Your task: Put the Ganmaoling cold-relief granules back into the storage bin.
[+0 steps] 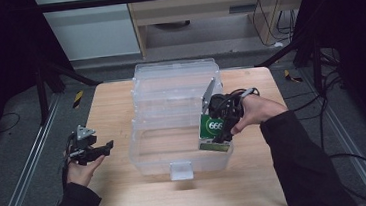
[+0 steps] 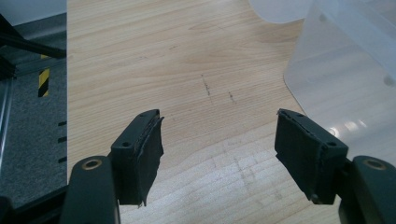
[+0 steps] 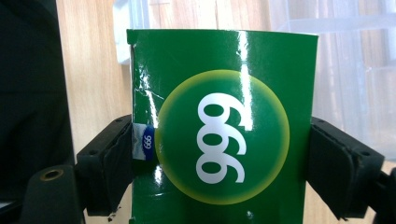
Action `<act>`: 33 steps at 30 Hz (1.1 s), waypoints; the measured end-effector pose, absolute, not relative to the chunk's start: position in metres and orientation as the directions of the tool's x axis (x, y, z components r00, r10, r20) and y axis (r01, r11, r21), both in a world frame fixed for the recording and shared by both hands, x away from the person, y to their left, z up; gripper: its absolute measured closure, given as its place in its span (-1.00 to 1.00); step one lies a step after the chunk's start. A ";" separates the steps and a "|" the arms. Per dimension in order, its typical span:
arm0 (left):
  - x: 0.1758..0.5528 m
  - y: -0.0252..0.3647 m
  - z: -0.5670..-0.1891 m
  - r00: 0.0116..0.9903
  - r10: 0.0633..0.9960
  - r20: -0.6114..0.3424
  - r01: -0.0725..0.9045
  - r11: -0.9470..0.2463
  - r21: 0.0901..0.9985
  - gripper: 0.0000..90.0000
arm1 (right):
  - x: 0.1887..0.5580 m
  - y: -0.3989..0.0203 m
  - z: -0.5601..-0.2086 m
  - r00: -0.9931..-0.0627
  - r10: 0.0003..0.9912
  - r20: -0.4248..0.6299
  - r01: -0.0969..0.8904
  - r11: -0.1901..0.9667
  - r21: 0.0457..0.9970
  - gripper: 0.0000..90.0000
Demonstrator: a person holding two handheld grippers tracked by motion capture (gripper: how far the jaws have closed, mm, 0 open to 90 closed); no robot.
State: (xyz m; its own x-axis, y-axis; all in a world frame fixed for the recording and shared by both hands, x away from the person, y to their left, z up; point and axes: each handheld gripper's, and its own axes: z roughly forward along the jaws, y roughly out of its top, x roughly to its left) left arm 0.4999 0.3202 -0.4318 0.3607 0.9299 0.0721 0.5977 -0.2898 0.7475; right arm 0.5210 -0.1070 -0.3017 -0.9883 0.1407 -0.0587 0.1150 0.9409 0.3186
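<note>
My right gripper [image 1: 220, 136] grasps the green box [image 1: 210, 128] over the clear bin [image 1: 148, 158], while my left gripper [image 1: 105, 147] hangs released over the bench [image 1: 111, 109]

A lab recording bay is showing here: black frame posts [image 1: 41, 90] are flanking a wooden table [image 1: 112, 119], with floor rails [image 1: 26, 167] and loose cables [image 1: 356, 158] running alongside.

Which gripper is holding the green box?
The right gripper, over the clear plastic bin: it squeezes the green box. The left gripper is open, empty, above the table.
</note>
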 end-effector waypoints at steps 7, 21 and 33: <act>0.500 0.320 -0.432 0.363 0.929 0.073 0.599 -0.293 0.745 -0.30 | 0.523 -0.105 -0.308 -0.994 0.086 -0.073 0.060 0.949 0.308 -0.61; 0.500 0.320 -0.432 0.363 0.929 0.072 0.598 -0.291 0.747 -0.30 | 0.522 -0.102 -0.318 -0.994 0.024 -0.107 -0.003 0.970 0.244 -0.61; 0.499 0.319 -0.431 0.364 0.929 0.071 0.594 -0.290 0.750 -0.30 | 0.519 -0.097 -0.326 -0.993 0.016 -0.116 -0.009 0.978 0.207 -0.61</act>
State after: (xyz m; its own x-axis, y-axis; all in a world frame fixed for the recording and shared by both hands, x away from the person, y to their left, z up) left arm 0.4993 0.3193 -0.4310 0.3640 0.9287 0.0711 0.5944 -0.2904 0.7499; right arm 0.5191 -0.0969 -0.3265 -0.9932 0.0157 -0.1158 -0.0087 0.9783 0.2069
